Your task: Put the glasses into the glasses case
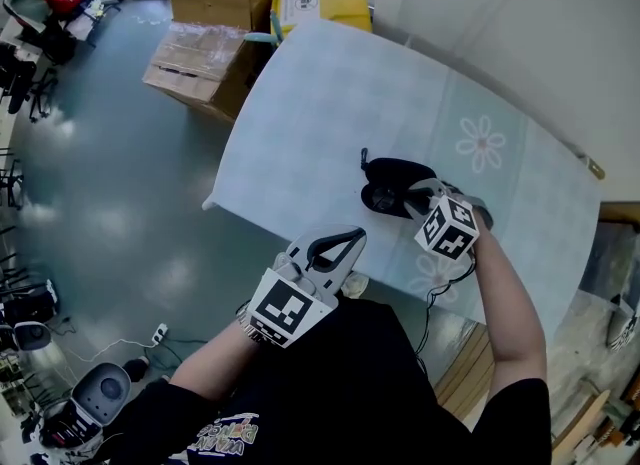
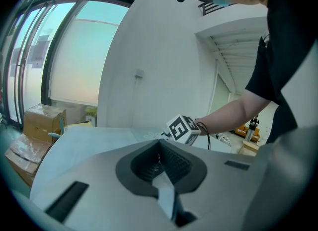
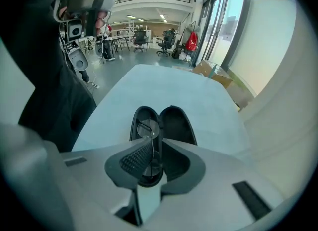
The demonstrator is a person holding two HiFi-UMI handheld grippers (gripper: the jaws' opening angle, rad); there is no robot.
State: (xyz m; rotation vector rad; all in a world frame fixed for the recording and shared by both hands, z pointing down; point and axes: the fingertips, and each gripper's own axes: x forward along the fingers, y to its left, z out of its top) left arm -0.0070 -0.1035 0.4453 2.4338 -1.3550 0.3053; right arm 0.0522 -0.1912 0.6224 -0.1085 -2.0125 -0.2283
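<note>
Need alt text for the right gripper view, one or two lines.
An open black glasses case lies on a pale tablecloth with the glasses in its left half, seen past the right hand-held gripper, whose jaws are together just over it. A person's dark clothing fills the left edge.

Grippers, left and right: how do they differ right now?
The right gripper hangs over the open glasses case on the table; the left gripper is held at the table's near edge, apart from the case. The right gripper points at the case; the left gripper points across the table. Both have jaws together.
</note>
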